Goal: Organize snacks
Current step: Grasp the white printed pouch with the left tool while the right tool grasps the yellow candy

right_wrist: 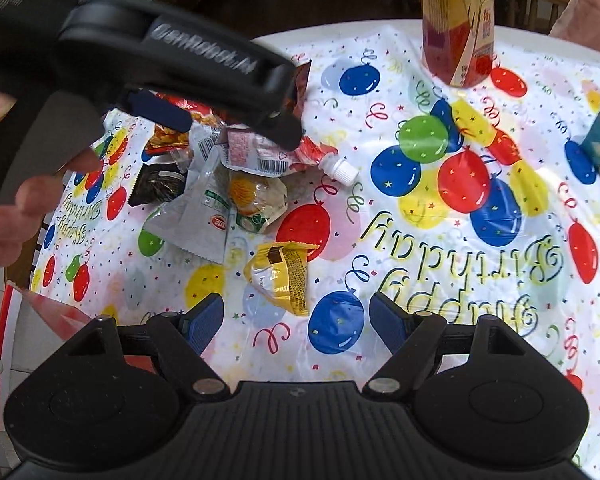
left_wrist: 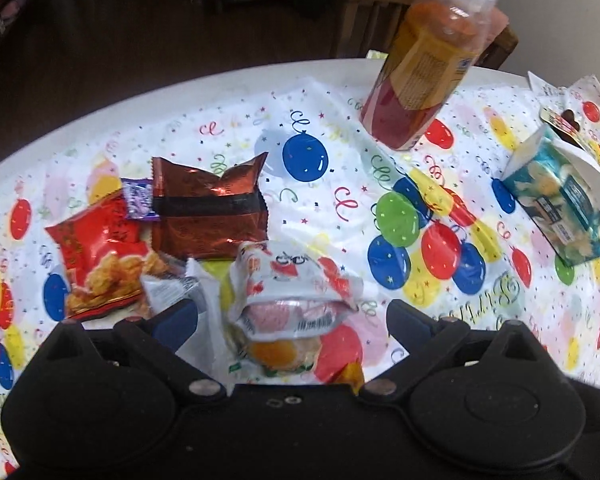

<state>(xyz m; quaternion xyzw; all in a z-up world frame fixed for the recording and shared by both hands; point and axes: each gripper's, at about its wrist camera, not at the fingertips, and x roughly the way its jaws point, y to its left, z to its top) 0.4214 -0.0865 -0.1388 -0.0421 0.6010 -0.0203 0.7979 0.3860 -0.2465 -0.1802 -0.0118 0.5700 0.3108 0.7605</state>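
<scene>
Sorting looks barely begun, in my judgement: the snack pile [left_wrist: 172,232] sits jumbled near the table's [left_wrist: 148,88] left edge, with my left gripper [left_wrist: 292,316] wide open around the white spouted pouch [left_wrist: 296,288], gripping nothing. A yellow packet [right_wrist: 284,276] lies apart toward the near edge, just ahead of my right gripper [right_wrist: 296,320], jaws spread and empty; the tall jar [left_wrist: 428,64] and blue box [left_wrist: 560,208] stand toward the far and right edges.

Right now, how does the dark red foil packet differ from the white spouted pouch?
The dark red foil packet lies flat, apart from the left gripper; the white spouted pouch is crumpled and sits between its open fingers. The packet is plain with a black band; the pouch is printed. Both lie in the snack pile.
</scene>
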